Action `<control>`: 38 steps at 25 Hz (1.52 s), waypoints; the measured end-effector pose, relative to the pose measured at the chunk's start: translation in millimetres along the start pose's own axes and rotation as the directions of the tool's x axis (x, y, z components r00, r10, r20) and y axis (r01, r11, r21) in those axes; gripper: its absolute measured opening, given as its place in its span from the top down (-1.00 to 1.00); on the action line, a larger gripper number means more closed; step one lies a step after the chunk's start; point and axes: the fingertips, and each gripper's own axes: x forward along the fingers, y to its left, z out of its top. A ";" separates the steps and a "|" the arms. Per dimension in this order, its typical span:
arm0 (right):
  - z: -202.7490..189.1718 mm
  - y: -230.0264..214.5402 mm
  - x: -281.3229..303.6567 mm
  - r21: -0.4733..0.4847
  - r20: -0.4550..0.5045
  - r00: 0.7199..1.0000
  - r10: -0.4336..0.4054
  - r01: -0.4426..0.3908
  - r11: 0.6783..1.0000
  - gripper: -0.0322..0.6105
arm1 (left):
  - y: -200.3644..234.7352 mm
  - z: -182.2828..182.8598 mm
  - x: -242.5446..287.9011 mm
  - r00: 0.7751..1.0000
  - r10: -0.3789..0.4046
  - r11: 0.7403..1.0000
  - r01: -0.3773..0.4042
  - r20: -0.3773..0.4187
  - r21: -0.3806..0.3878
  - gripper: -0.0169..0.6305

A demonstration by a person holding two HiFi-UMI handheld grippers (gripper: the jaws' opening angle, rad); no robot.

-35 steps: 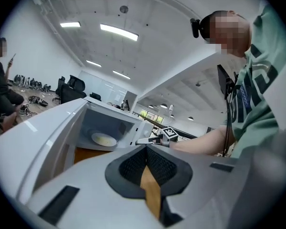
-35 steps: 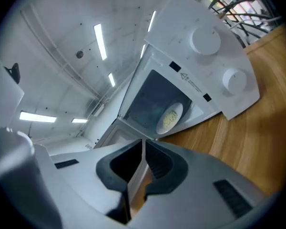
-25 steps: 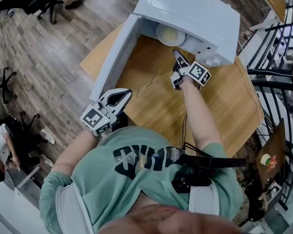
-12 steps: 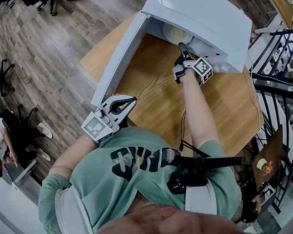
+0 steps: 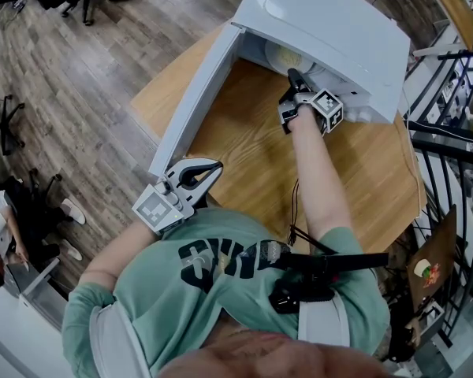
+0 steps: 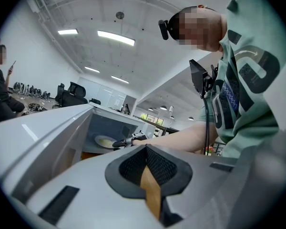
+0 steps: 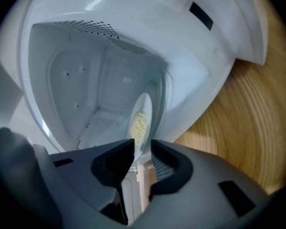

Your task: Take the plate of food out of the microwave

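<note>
Facing the plate's near rim inside the microwave, right tongs, just spread apart, grip nothing; left tongs closed, farther.

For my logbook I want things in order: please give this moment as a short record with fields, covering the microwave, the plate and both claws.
microwave: on table, door open
plate: inside microwave, holds pale food
right claw: open, jaws have just been opening, plate rim at the gap between them, not gripped
left claw: shut, empty, held near the body
</note>
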 end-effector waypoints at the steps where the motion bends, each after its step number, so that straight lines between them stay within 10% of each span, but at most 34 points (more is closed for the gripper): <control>1: -0.3 -1.5 0.4 0.010 -0.002 1.000 -0.018 0.018 1.000 0.64 | 0.2 -0.3 -0.1 1.000 0.002 1.000 -0.002 -0.003 -0.001 0.93; 21: -13.1 13.6 -59.8 0.105 0.005 0.977 0.214 -0.213 0.971 0.85 | 3.9 1.6 -5.2 0.999 0.038 0.999 -0.038 -0.017 0.000 0.93; 38: -32.3 33.7 -194.2 0.155 0.022 0.914 0.405 -0.404 0.902 0.85 | -60.8 12.9 23.3 0.992 -0.110 0.994 0.111 -0.061 0.024 0.93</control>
